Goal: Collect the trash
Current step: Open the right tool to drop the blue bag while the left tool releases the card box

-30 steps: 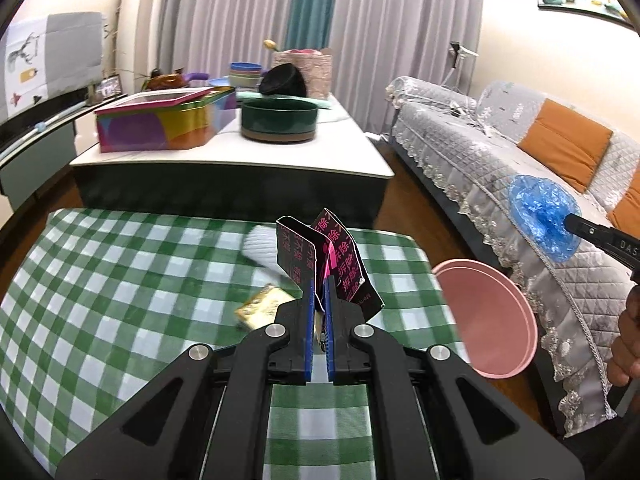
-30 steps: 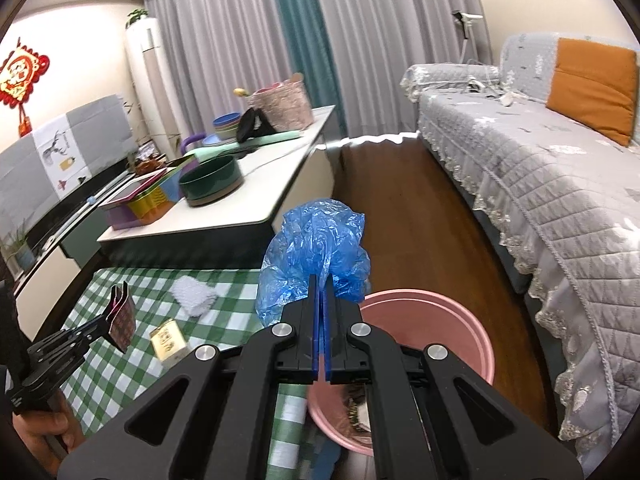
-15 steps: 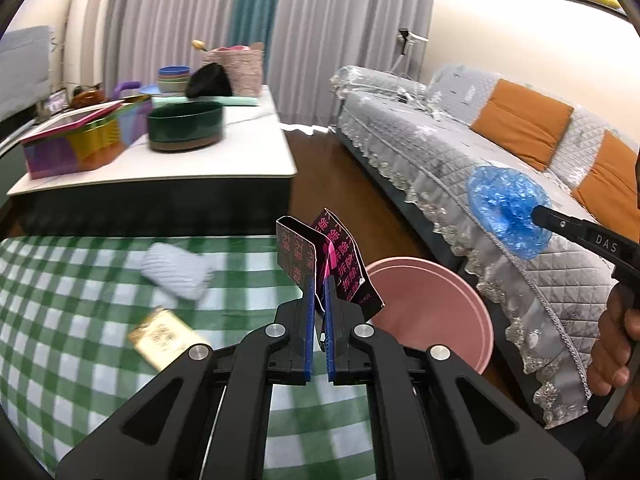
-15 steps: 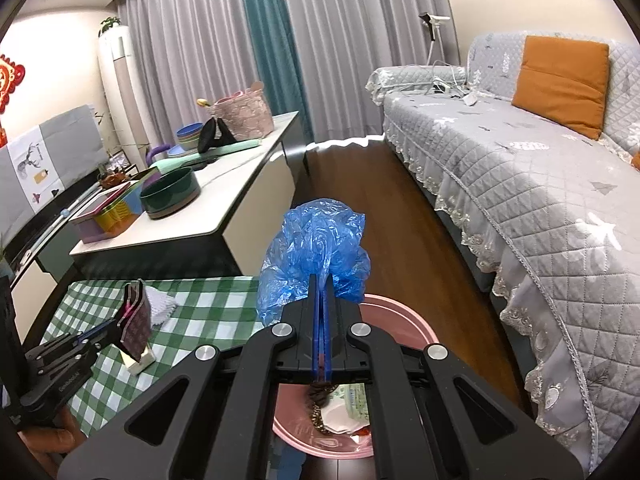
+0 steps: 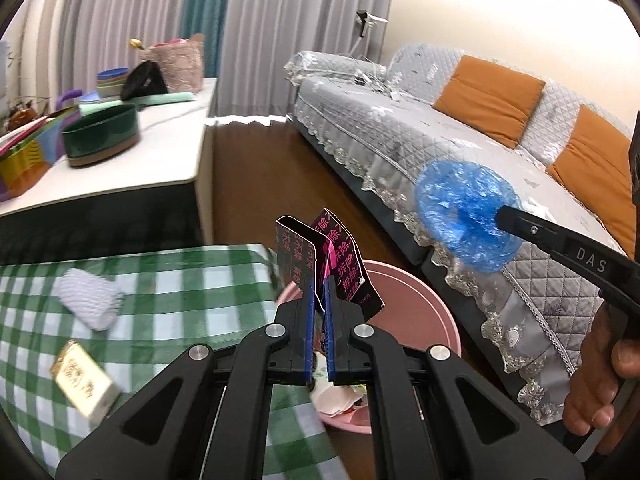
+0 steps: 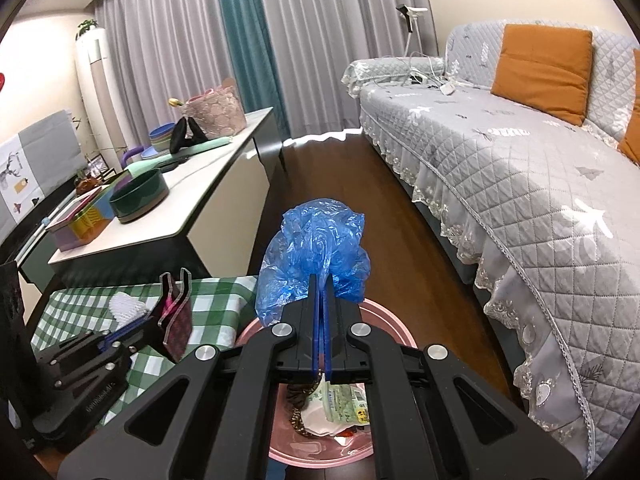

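Observation:
My left gripper [image 5: 319,280] is shut on a black wrapper with pink lettering [image 5: 344,256] and holds it over the near rim of the pink bin [image 5: 420,300]. It also shows in the right wrist view [image 6: 176,308]. My right gripper [image 6: 321,280] is shut on a crumpled blue plastic bag [image 6: 316,248] and holds it above the pink bin [image 6: 384,316], which holds paper and wrappers. The blue bag also shows in the left wrist view [image 5: 466,216]. A white crumpled tissue [image 5: 90,302] and a gold packet [image 5: 82,380] lie on the green checked tablecloth [image 5: 180,300].
A grey quilted sofa [image 6: 520,168] with orange cushions runs along the right. A white coffee table [image 6: 192,196] with a dark green bowl [image 6: 138,196], a colourful box and a basket stands behind the checked table. Wooden floor lies between them.
Both grippers have moved right toward the pink bin. The left one with the wrapper has gone from over the tablecloth to over the bin's rim. The right one with the bag is over the bin.

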Demonstrator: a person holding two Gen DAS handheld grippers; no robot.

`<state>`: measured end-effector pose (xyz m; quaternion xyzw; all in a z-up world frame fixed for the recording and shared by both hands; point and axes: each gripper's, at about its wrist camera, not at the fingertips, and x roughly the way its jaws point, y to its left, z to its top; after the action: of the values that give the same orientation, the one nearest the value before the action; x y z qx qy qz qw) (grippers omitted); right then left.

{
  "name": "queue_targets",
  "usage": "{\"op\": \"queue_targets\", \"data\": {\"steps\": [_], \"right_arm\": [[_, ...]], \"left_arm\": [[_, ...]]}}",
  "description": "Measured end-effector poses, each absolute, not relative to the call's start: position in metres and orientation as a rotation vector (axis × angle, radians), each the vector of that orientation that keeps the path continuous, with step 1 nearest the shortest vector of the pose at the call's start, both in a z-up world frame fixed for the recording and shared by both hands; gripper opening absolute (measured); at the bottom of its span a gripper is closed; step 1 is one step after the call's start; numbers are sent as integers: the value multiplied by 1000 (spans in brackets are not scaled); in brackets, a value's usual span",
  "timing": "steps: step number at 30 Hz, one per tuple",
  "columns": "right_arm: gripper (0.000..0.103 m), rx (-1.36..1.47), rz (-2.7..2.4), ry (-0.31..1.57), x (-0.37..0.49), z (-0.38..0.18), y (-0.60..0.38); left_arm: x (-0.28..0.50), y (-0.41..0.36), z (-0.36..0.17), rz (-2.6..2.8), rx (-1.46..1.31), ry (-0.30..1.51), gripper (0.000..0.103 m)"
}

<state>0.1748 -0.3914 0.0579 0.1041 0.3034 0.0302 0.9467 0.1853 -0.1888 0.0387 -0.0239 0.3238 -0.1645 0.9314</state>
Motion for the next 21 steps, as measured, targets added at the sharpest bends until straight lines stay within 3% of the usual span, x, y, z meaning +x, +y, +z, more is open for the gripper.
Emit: {"op": "queue_targets", "data": {"steps": [14, 17, 19, 21], "right_arm": [[3, 231, 53, 658, 188, 46, -395], [9, 245, 37, 683, 191, 42, -397], [21, 265, 38, 693, 193, 39, -399], [35, 274, 33, 692, 192, 38, -400]], "left_arm": [[205, -211, 16, -371, -40, 723, 4], [209, -212, 14, -373, -42, 737, 7], [210, -209, 14, -378, -55, 747, 28], [208, -205, 15, -372, -53, 741, 29]]}}
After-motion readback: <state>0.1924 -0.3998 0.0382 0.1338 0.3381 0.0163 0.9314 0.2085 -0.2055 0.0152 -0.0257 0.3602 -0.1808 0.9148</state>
